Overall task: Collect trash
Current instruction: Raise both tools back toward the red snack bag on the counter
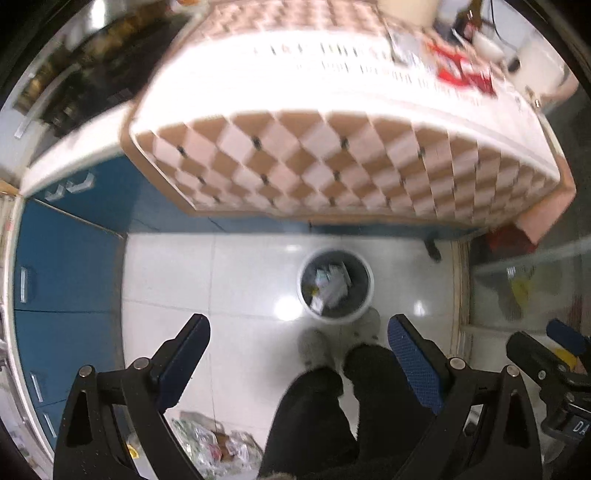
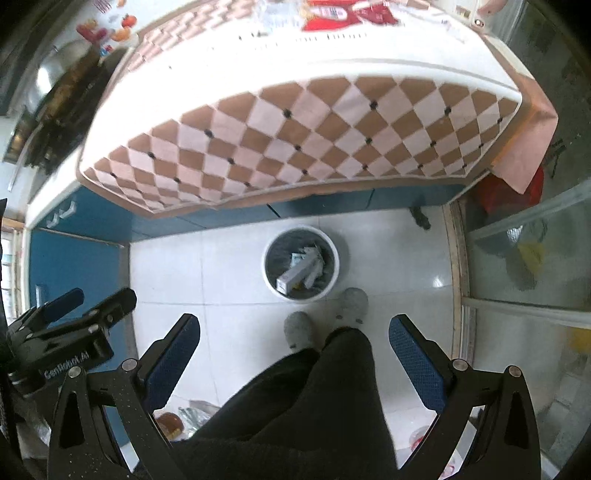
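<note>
White bin (image 2: 301,264) sits mid-frame on the tiled floor (image 2: 229,266), holding cartons (image 2: 299,271). Left gripper (image 1: 298,345) and right gripper (image 2: 294,341) both hang wide open and empty above it

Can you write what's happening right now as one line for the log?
left gripper: open, empty | right gripper: open, empty | trash bin: on floor by table, cartons inside | red packet: on table

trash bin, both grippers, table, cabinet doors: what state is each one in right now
trash bin: upright on the floor, no lid, holds cartons and wrappers
left gripper: jaws wide open, empty
right gripper: jaws wide open, empty
table: covered by checkered cloth, red packet on top
blue cabinet doors: closed
</note>
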`<action>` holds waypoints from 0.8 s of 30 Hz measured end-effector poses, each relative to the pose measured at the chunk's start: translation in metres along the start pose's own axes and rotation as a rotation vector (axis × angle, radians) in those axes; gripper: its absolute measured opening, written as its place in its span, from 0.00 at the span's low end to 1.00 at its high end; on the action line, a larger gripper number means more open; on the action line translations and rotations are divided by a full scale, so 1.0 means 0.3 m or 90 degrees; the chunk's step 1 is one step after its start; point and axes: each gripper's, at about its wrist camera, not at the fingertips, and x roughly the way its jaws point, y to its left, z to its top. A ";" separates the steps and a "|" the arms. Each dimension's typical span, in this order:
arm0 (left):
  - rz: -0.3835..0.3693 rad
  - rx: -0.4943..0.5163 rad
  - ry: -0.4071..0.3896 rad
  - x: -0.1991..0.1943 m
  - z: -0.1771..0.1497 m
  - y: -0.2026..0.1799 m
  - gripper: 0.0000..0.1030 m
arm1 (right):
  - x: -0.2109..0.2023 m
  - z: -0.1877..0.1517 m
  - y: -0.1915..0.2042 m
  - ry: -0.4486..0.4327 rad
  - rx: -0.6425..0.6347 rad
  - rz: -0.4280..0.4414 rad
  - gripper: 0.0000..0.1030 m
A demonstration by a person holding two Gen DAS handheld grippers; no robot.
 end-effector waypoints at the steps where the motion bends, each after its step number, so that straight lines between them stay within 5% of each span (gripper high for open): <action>1: 0.005 -0.006 -0.017 -0.028 0.026 0.005 0.96 | -0.026 0.015 0.002 -0.012 0.003 0.008 1.00; 8: 0.048 -0.033 -0.142 -0.162 0.308 -0.030 0.96 | -0.154 0.231 -0.048 -0.086 0.037 0.060 1.00; 13: 0.042 -0.029 -0.164 -0.160 0.607 -0.173 1.00 | -0.194 0.489 -0.187 -0.129 0.069 0.061 1.00; 24: 0.099 -0.018 -0.060 0.159 1.111 -0.490 1.00 | 0.002 1.245 -0.666 -0.094 0.078 -0.019 1.00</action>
